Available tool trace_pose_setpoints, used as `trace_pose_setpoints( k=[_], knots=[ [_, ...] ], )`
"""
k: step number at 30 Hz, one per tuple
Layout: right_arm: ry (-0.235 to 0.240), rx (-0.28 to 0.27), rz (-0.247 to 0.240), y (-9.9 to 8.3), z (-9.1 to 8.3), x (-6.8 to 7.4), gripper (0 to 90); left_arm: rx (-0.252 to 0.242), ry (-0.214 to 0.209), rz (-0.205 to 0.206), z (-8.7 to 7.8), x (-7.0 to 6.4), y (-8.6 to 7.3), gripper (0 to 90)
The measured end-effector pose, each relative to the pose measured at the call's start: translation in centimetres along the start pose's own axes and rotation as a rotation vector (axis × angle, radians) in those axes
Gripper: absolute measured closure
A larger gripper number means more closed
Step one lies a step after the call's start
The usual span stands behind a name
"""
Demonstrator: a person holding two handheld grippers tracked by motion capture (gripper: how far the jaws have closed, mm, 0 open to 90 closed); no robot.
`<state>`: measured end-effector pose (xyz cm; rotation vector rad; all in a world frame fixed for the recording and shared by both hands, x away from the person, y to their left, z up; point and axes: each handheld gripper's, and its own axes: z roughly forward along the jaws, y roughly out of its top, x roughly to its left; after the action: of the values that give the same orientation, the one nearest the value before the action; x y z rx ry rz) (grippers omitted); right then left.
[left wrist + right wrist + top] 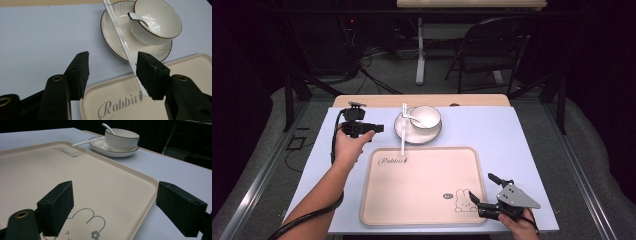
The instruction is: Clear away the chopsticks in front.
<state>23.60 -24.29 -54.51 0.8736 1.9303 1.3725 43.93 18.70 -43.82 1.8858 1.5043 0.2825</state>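
A beige tray [422, 190] [120, 85] [50, 165] printed "Rabbit" lies on the blue mat. Behind it a white plate [432, 136] [110, 30] [100, 148] carries a white bowl [427, 116] [162, 27] [121, 138] with a spoon [412, 118] [136, 17] [107, 127] inside. White chopsticks [403, 130] [120, 32] [85, 142] lean from the plate down onto the tray's far left corner. My left gripper [374, 128] [113, 60] hovers open just left of them, nothing between its jaws. My right gripper [482, 187] [115, 195] is open, its jaws on either side of the tray's near right edge.
The blue mat [512, 145] covers a wooden table whose far edge [422, 100] shows behind the plate. Beyond the table stand a folding chair [492, 45] and a desk leg [420, 50], with cables on the floor.
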Motion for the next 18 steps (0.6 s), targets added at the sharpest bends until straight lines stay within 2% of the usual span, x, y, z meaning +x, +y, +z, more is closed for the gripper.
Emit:
trace_pose_setpoints(
  k=[10, 18],
  knots=[
    [0.005, 0.002, -0.003, 0.0, 0.1, 0.0, 14.0, -0.008, -0.003, -0.03, 1.3, 0.5, 1.5, 42.0],
    [0.003, 0.001, 0.0, 0.0, 0.1, -0.1, 14.0, -0.003, 0.012, -0.014, 2.7, 0.7, 2.2, 46.8]
  ],
)
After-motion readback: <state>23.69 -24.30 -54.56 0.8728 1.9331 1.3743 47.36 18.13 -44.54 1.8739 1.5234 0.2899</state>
